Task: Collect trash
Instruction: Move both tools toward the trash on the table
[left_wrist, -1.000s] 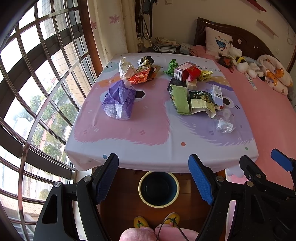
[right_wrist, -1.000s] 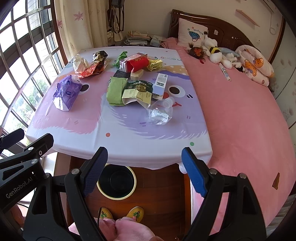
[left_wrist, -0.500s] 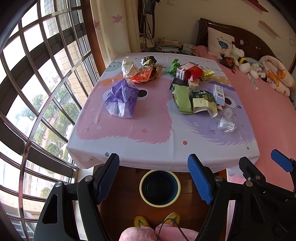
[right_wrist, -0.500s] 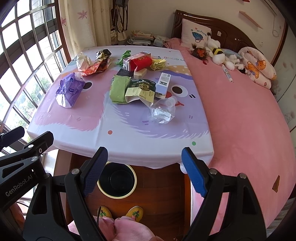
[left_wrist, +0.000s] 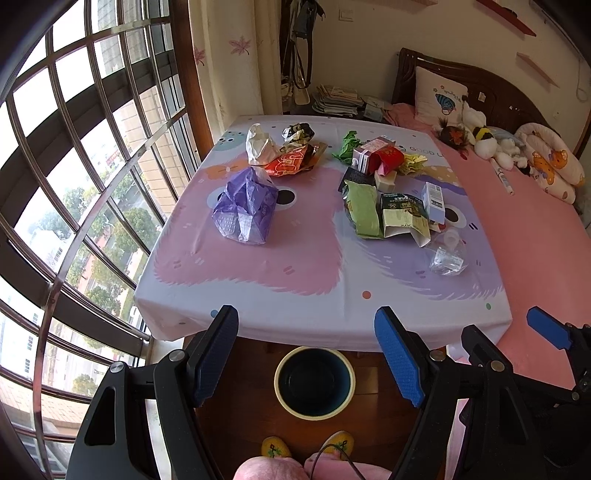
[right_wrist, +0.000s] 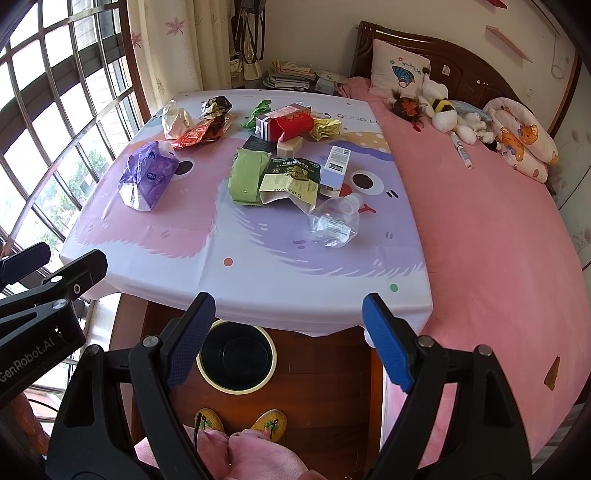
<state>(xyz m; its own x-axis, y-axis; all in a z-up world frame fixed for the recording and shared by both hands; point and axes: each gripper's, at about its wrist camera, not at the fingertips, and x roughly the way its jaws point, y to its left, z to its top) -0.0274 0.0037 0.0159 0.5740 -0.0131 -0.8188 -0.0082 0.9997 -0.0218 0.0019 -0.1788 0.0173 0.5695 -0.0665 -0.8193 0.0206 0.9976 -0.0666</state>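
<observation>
Here, trash lies scattered on the table (right_wrist: 332, 280): purple bag (left_wrist: 245, 206) at left; orange wrapper (left_wrist: 290, 162) and white bag (left_wrist: 258, 146) behind it; green packet (right_wrist: 247, 175), boxes and a red cup (right_wrist: 295, 125) at centre; crushed bottle (right_wrist: 334, 219) nearest the right edge. Bin (left_wrist: 314, 380) stands on the floor beneath the near edge. Left gripper (left_wrist: 306, 354) and right gripper (right_wrist: 288, 339) hover short of the table, fingers spread wide, holding nothing.

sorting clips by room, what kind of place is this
Most likely a bedroom at home: a bed with a pillow and stuffed toys sits beside the trash-strewn table, near a barred window.
</observation>
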